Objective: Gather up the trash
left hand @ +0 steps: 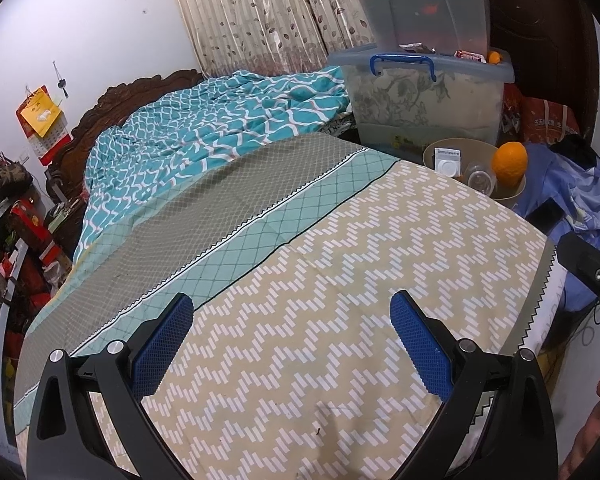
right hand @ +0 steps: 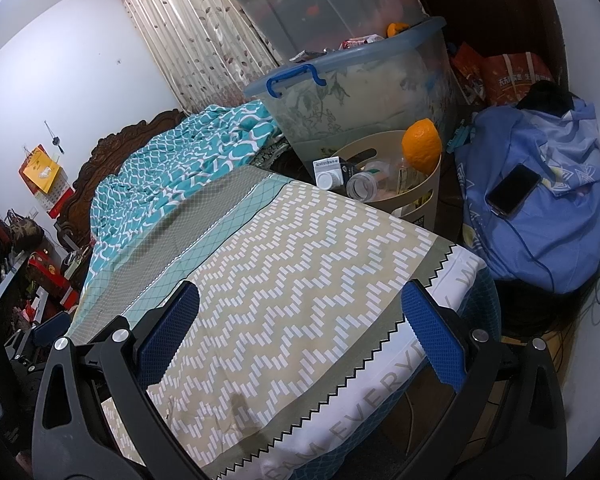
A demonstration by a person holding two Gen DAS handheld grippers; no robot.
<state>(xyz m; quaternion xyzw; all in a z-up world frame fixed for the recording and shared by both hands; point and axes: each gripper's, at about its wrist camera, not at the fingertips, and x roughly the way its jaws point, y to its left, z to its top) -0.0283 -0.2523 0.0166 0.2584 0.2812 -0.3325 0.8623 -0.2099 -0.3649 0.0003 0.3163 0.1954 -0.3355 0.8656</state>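
"EVERYD" on bedsheet edge (right hand: 374, 394)

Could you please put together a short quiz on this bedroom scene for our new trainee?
1. True or false: the left gripper holds a piece of trash.
2. Where is the orange? A) on the bed B) at the rim of the beige bin C) inside the storage box
3. What lies on the blue bundle?

Key: 1. False: both it and the right gripper are open and empty. 2. B. 3. A dark phone.
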